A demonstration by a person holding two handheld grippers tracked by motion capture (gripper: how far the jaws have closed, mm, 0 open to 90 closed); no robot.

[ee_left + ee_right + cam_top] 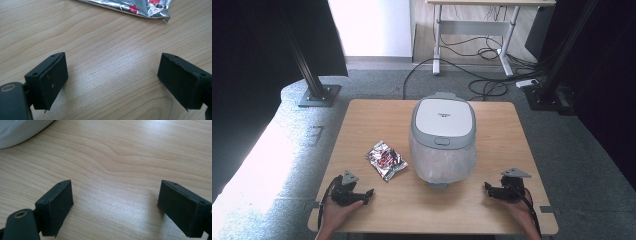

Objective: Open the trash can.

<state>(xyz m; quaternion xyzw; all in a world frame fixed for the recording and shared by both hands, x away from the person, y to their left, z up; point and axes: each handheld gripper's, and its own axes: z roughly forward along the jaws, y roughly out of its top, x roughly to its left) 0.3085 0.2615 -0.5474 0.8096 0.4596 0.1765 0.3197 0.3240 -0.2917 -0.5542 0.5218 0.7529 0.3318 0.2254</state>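
High view: wooden surface [377, 120], pale grain; at its centre a small bin [443, 140] with a grey-and-white lid, a clear liner bag drooping over its sides; just left of the bin, apart from it, a crumpled foil wrapper [386, 160], silver with red print, lying flat; left tongs [371, 193] at the near left corner, held in a hand [337, 212], jaws pointing right toward the wrapper and well short of it; right tongs [486, 187] at the near right corner, jaws pointing left toward the bin's base, apart from it. Left gripper view: left tongs [112, 75] spread wide, nothing between the jaws but bare wood; the wrapper [140, 7] at the top edge, ahead of the jaws. Right gripper view: right tongs [115, 197] likewise spread wide and empty, low over the surface [125, 152]; the bin's white base [17, 131] in the upper left corner.
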